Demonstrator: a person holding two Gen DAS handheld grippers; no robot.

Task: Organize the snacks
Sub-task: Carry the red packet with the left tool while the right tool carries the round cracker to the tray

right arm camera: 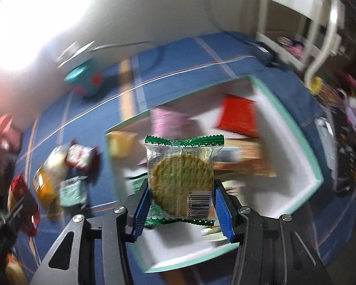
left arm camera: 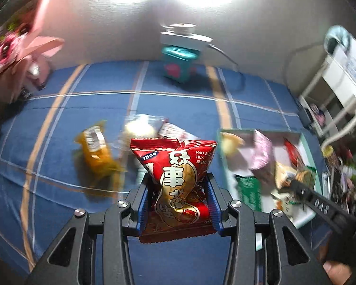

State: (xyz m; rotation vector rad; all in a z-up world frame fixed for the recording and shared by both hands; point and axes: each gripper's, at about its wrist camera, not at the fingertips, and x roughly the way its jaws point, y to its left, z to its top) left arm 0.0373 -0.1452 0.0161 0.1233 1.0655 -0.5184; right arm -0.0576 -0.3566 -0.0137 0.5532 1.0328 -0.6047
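My left gripper [left arm camera: 178, 185] is shut on a red peanut snack bag [left arm camera: 175, 178], held above the blue plaid bedspread [left arm camera: 59, 109]. My right gripper [right arm camera: 181, 187] is shut on a clear, green-edged packet with a round cracker [right arm camera: 180, 178] and hangs over the white, teal-rimmed box [right arm camera: 306, 166]. That box [left arm camera: 308, 156] holds several snacks, among them a pink packet [right arm camera: 166, 121] and a red one [right arm camera: 237, 116]. Loose on the spread lie an orange packet [left arm camera: 97, 149], a pale round snack [left arm camera: 140, 128] and a dark red wrapper [right arm camera: 81, 158]. The right gripper's black finger [left arm camera: 320, 201] shows over the box in the left wrist view.
A teal tin with a white block on top [left arm camera: 180, 57] stands near the back wall. Pink packaging [left arm camera: 19, 47] sits at the far left. A white rail frame [left arm camera: 339, 109] and dark clutter [right arm camera: 344, 142] border the right side. A cable [left arm camera: 227, 57] trails from the tin.
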